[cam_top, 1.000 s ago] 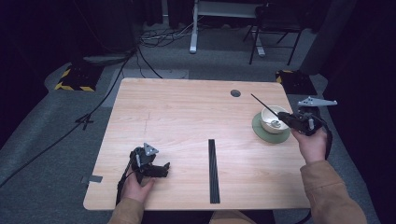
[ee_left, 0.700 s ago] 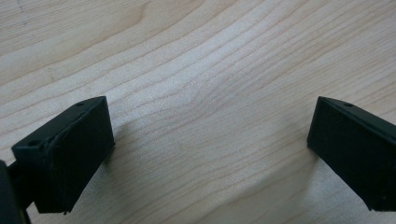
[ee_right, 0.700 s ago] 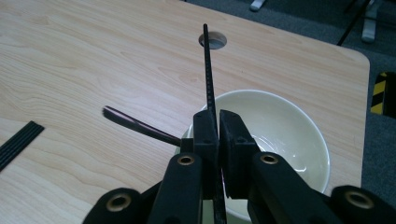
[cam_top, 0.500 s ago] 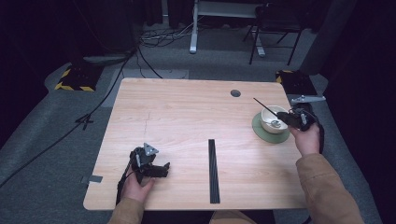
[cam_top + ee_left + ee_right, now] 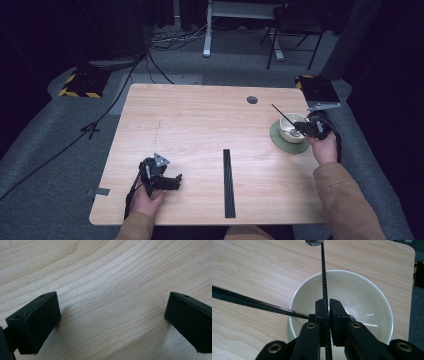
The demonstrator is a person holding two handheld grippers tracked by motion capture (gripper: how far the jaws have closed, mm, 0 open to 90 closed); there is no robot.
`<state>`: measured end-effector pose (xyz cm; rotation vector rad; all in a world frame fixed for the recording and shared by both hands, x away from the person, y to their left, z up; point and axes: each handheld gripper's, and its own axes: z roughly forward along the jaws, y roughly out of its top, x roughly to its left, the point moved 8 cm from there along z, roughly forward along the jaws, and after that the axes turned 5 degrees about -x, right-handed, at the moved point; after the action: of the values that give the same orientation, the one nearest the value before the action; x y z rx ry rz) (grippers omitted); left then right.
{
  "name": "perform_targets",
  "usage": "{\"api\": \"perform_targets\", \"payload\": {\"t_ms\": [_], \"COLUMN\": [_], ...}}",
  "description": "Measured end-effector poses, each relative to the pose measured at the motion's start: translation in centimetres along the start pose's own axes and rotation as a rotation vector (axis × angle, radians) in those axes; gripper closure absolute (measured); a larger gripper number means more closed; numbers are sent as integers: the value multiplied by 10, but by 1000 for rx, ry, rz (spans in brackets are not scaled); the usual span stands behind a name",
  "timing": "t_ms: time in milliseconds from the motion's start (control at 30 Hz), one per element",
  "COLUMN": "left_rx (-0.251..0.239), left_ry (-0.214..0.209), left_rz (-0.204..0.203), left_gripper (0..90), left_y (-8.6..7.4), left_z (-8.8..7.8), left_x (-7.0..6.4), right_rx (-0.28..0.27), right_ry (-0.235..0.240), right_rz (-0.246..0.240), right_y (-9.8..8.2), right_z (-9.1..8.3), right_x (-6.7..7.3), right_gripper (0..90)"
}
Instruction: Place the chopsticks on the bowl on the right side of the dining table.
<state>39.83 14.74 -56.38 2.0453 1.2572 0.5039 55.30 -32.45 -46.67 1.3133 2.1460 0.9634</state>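
Our right gripper (image 5: 328, 306) is clamped on a thin black stick (image 5: 323, 272) above the white bowl (image 5: 367, 297); our left gripper (image 5: 112, 320) rests wide open on the tabletop (image 5: 200, 120).

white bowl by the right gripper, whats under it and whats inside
The white bowl sits on a green saucer. Inside it looks empty and glossy. The right gripper, shut on a thin black stick, covers the near part.

Thin black stick (image 5: 323, 277) w/ tiny dotted markings, clamped edge-on, runs over the white bowl (image 5: 367, 305). Bowl empty, glossy, upright on green saucer (image 5: 280, 141) at table's right edge. A 2nd dark stick (image 5: 249, 302) slants to bowl rim.
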Motion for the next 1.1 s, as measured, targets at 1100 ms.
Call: {"api": "perform_targets", "payload": {"t_ms": [1100], "left_rx": [4], "left_ry": [-7], "left_rz": [4], "left_gripper": [4], "left_y": [1], "left_z": [1], "left_x": [-1], "right_rx": [-144], "right_ry": [62], "right_rz": [16], "right_y": [16], "right_z": [-41], "right_x": [29], "right_gripper": [585]}}
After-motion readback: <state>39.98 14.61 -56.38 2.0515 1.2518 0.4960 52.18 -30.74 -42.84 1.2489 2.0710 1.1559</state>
